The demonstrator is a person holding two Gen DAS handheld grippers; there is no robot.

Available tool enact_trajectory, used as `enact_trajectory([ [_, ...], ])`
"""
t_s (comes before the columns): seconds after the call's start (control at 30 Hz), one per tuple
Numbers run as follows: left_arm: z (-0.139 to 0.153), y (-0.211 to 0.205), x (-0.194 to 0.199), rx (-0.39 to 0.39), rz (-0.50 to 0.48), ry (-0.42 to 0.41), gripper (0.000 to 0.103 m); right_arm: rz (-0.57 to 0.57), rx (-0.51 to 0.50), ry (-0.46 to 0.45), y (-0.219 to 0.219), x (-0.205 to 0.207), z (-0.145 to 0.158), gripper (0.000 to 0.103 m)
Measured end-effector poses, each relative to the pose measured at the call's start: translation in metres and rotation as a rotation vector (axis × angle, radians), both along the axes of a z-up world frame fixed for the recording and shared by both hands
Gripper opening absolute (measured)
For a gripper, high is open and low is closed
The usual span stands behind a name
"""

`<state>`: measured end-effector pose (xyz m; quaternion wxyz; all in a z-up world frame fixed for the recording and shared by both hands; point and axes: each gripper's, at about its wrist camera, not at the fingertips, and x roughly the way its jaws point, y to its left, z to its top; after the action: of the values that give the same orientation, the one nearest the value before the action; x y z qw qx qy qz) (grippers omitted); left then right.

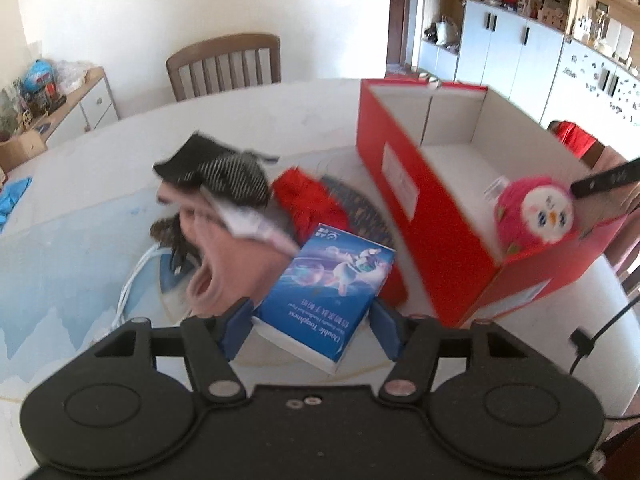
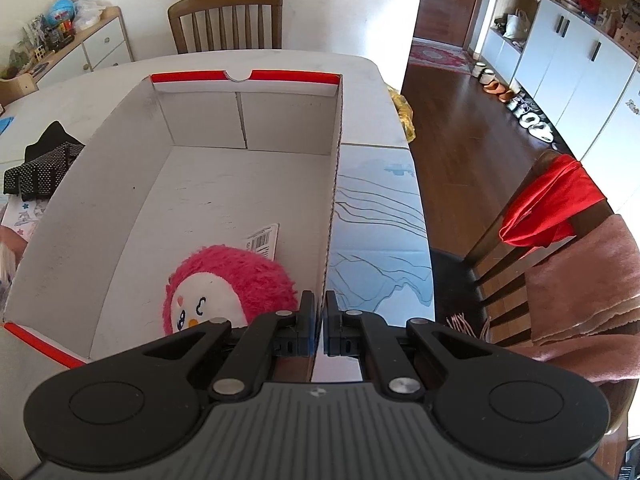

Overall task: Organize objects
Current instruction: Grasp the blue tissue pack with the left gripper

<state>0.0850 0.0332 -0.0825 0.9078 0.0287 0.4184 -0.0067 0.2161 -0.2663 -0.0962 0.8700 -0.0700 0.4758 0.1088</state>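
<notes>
Holding the blue tissue pack [image 1: 326, 294] between the left gripper [image 1: 312, 328] fingers, keep it level and clear the red box [image 1: 404, 184] wall beside it. In the right view, the right gripper [image 2: 319, 312] fingers pinch that box's near wall, steadying it; the pink plush [image 2: 224, 292] lies inside.

- The room is bright with daylight. The white wall [image 1: 160, 4] looks washed out.
- The left wrist view is smeared. The pile of clothes [image 1: 224, 200] and the red box [image 1: 420, 184] look fuzzy, like the camera was moving.
- The right wrist view is sharp. The pink plush toy [image 2: 224, 292] shows clear fur.
- Both views bend at the edges. The table [image 2: 368, 80] rim curves.
- The wood floor [image 2: 460, 112] shines in the light.
</notes>
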Motion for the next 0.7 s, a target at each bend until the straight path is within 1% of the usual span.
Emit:
enact_trajectory([
  [0.27,0.033,-0.027,0.021,-0.001,-0.046,-0.059,0.062,0.006,0.015,0.004,-0.002,0.000,0.000,0.003],
  [0.33,0.040,-0.035,0.028,-0.007,-0.064,-0.078,0.061,0.007,0.017,0.003,-0.002,0.000,0.000,0.003],
  [0.5,0.050,-0.057,0.046,0.010,-0.115,-0.129,0.058,0.004,0.022,0.001,-0.003,0.000,0.000,0.003],
  [0.7,0.059,-0.070,0.064,0.015,-0.122,-0.159,0.055,0.002,0.025,-0.001,-0.004,-0.001,0.001,0.003],
])
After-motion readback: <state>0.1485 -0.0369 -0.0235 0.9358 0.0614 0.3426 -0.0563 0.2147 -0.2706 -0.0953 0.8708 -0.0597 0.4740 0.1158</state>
